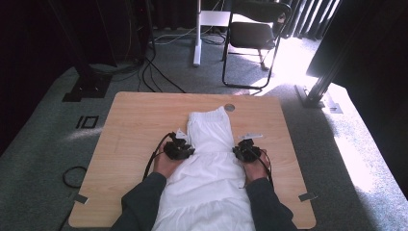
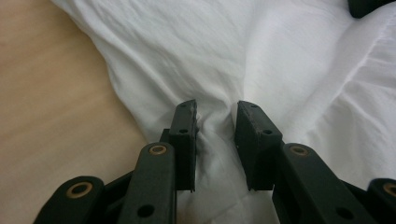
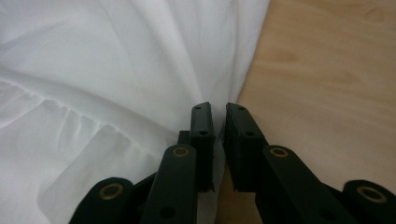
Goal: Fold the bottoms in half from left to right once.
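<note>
At centre frame of the high view, a white ruffled garment [image 1: 209, 168] is lying lengthwise on the counter [image 1: 134, 120], running off the bottom edge. Left gripper [image 1: 185, 150] is pinching a bunched fold at the cloth's left edge; right gripper [image 1: 239, 150] is clamping the right edge, fingers [image 3: 203, 135] nearly together. Risk: thin fabric is sliding out of the wider left pinch, or an uneven pull is skewing the fold. Counter is pale wood, with a grommet hole [image 1: 229, 107] at upper centre. Beyond, grey carpet [image 1: 43, 139], a folding chair [image 1: 252, 36], cables [image 1: 159, 72] and dark curtains.
</note>
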Tool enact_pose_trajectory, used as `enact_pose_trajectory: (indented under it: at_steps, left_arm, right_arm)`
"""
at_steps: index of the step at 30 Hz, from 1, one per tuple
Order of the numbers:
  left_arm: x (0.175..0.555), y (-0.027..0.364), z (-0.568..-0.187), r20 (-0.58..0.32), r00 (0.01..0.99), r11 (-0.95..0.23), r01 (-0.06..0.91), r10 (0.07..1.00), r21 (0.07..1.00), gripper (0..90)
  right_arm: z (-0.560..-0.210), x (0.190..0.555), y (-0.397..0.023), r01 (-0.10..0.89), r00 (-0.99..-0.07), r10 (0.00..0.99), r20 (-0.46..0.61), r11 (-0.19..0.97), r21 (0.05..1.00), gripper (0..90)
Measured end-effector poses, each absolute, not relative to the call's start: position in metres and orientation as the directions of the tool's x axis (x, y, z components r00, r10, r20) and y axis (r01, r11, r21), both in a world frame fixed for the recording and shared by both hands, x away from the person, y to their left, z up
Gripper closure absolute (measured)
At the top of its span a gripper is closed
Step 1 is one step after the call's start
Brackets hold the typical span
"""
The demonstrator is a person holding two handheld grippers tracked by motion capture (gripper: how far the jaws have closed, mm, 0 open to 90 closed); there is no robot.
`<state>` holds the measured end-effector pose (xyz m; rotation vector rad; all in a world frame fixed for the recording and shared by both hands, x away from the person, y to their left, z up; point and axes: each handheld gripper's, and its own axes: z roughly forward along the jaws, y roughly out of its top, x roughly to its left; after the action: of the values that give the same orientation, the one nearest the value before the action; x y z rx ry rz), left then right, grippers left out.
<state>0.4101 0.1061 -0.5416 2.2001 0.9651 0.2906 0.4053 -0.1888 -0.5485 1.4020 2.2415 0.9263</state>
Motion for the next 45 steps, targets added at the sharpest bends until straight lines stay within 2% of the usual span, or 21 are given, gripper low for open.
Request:
enact_pose_trajectory:
  at_steps: [7,9,10,11,17,21,23,26,28,31,33,37,40,42,45]
  left_arm:
    - [0.358,0.107,-0.544,-0.022,0.75,-0.534,0.491,0.661,0.689,69.9]
    - [0.35,0.103,-0.545,-0.001,0.757,-0.546,0.473,0.654,0.691,69.9]
    - [0.349,0.102,-0.544,0.012,0.754,-0.551,0.469,0.657,0.69,69.9]
    - [0.35,0.101,-0.544,0.008,0.754,-0.549,0.471,0.657,0.69,69.7]
    - [0.353,0.102,-0.544,-0.011,0.745,-0.534,0.489,0.668,0.69,62.1]
    - [0.355,0.102,-0.543,-0.008,0.735,-0.526,0.492,0.678,0.694,56.4]
    - [0.355,0.103,-0.543,-0.007,0.734,-0.525,0.493,0.679,0.694,53.4]
    - [0.355,0.103,-0.543,-0.007,0.728,-0.519,0.496,0.686,0.696,49.0]
    - [0.355,0.103,-0.543,-0.011,0.723,-0.515,0.502,0.69,0.695,46.9]
    - [0.357,0.104,-0.546,-0.036,0.713,-0.502,0.527,0.7,0.686,46.9]
    - [0.359,0.105,-0.547,-0.071,0.71,-0.484,0.546,0.701,0.684,46.9]
    - [0.356,0.103,-0.548,-0.05,0.716,-0.497,0.531,0.696,0.686,46.9]
    - [0.356,0.104,-0.546,-0.068,0.717,-0.49,0.539,0.693,0.686,47.0]
    - [0.36,0.109,-0.539,-0.11,0.717,-0.463,0.551,0.689,0.694,46.2]
    - [0.368,0.114,-0.517,-0.08,0.71,-0.442,0.518,0.7,0.732,45.5]
  right_arm:
    - [-0.549,0.359,-0.189,0.665,-0.495,0.865,0.078,0.319,0.675,80.2]
    - [-0.547,0.354,-0.19,0.661,-0.49,0.868,0.074,0.315,0.681,68.7]
    - [-0.543,0.356,-0.19,0.633,-0.48,0.876,0.057,0.301,0.713,59.3]
    - [-0.538,0.36,-0.19,0.619,-0.478,0.876,0.061,0.287,0.731,55.8]
    - [-0.513,0.412,-0.174,0.567,-0.511,0.857,0.061,0.283,0.774,51.7]
    - [-0.521,0.443,-0.161,0.613,-0.508,0.854,0.114,0.265,0.745,52.5]
    - [-0.529,0.452,-0.154,0.647,-0.521,0.839,0.156,0.269,0.714,58.2]
    - [-0.53,0.449,-0.147,0.64,-0.537,0.836,0.112,0.317,0.7,81.7]
    - [-0.52,0.445,-0.148,0.6,-0.538,0.841,0.065,0.327,0.73,87.7]
    - [-0.5,0.442,-0.159,0.528,-0.498,0.867,0.014,0.29,0.798,89.1]
    - [-0.495,0.445,-0.167,0.516,-0.461,0.888,0.013,0.256,0.818,89.2]
    - [-0.521,0.46,-0.173,0.583,-0.419,0.908,0.019,0.253,0.773,88.6]
    - [-0.539,0.466,-0.17,0.634,-0.394,0.918,0.052,0.23,0.739,82.9]
    - [-0.545,0.467,-0.167,0.649,-0.4,0.914,0.072,0.227,0.726,81.1]
    - [-0.549,0.467,-0.165,0.66,-0.399,0.916,0.048,0.25,0.709,79.0]
